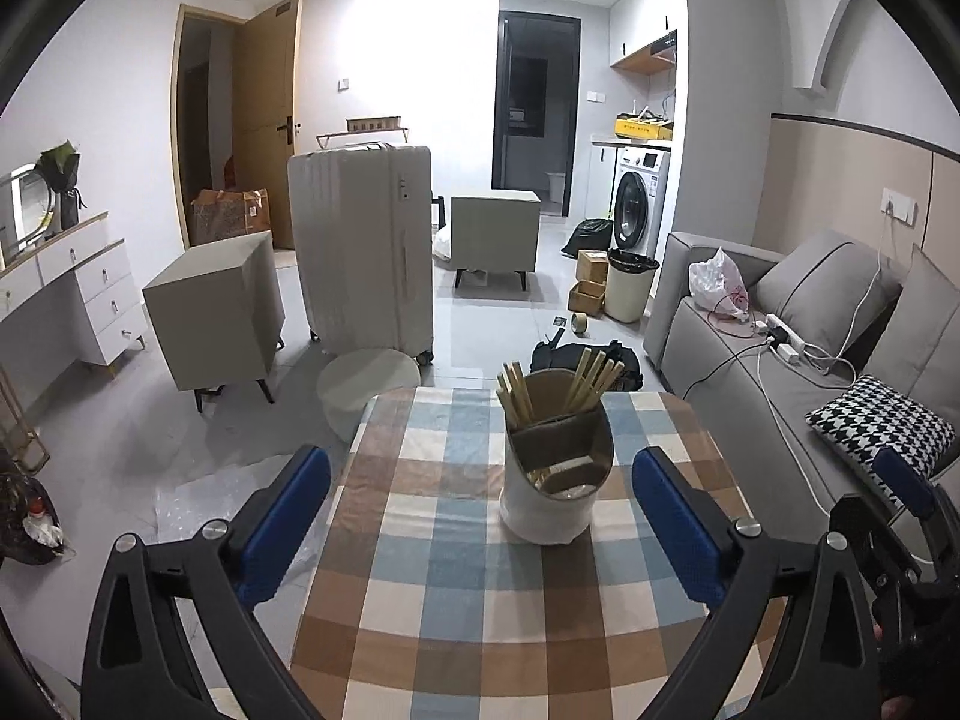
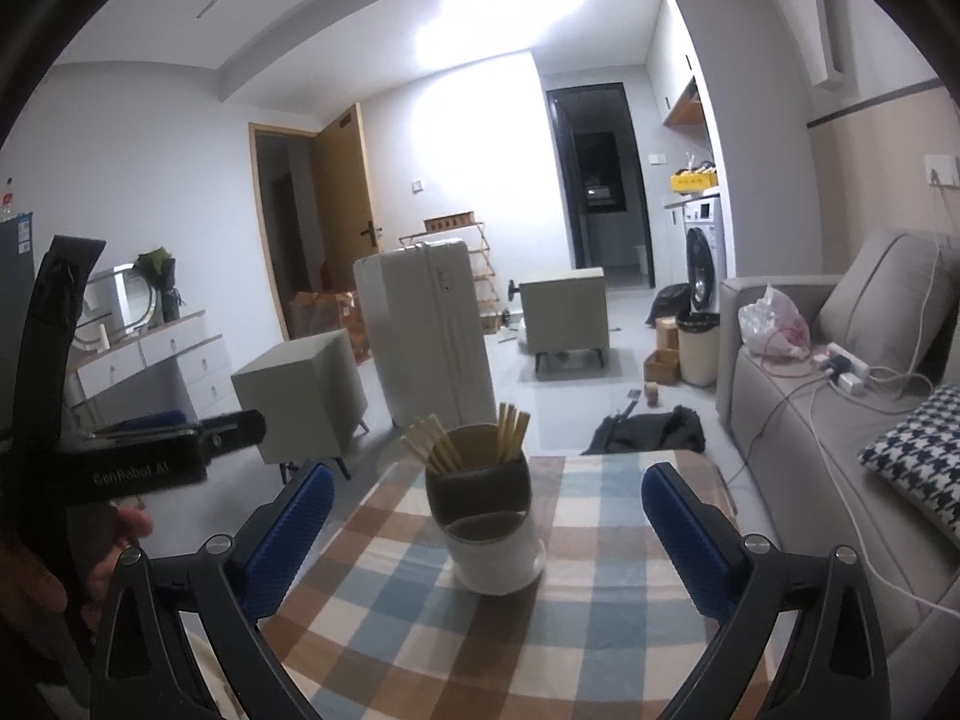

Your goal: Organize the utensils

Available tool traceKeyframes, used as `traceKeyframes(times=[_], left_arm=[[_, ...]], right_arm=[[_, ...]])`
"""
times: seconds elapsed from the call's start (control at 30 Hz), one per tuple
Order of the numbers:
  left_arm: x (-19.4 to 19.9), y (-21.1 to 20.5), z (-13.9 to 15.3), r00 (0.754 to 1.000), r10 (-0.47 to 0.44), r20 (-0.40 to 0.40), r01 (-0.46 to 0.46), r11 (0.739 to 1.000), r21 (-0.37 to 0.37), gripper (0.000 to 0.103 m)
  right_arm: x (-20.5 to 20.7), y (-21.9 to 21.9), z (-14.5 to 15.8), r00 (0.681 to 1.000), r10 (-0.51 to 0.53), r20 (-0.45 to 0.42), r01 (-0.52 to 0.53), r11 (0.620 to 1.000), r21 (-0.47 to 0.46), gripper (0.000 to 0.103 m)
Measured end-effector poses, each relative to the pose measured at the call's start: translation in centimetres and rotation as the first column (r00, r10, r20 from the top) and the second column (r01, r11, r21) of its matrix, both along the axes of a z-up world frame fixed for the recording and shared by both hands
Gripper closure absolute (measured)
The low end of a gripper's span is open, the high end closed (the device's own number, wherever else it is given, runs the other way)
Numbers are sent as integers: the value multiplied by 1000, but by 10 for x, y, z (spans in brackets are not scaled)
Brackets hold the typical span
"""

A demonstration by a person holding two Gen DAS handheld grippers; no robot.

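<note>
Both grippers wait, wide apart and holding nothing.
The white utensil holder stands on the checked tablecloth, chopsticks inside. The left gripper and right gripper should come in slowly, so the holder does not tip.

**A lived-in studio flat, mid-move**

This is a home — a small one-room apartment. A grey sofa with a houndstooth cushion runs along the right wall, a power strip lying on its seat. At the far right a washing machine sits under a counter and wall cupboards. A white dresser with a round mirror stands at the left, beside a wooden door. A large pale suitcase, cardboard boxes and a bin stand on the tiled floor — signs of unpacking. The near bench wears a checked cloth.
</note>
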State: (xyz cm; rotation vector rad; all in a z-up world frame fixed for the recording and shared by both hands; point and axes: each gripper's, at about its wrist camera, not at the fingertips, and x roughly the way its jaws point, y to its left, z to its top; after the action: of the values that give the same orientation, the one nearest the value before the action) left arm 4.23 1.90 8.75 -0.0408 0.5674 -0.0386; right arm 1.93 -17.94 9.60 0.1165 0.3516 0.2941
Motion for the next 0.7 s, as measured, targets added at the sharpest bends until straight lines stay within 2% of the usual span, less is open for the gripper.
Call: traceKeyframes(times=[0.33,0.7], left_arm=[[-17,-3,-6,1000,1,4,-1,1000,3,5],[-30,-7,-9,1000,0,10,0,1000,12,5]], right_arm=[[-25,6,-13,1000,22,-15,-23,999,-46,0],[-31,-3,-19,1000,16,-25,-16,1000,-11,0]])
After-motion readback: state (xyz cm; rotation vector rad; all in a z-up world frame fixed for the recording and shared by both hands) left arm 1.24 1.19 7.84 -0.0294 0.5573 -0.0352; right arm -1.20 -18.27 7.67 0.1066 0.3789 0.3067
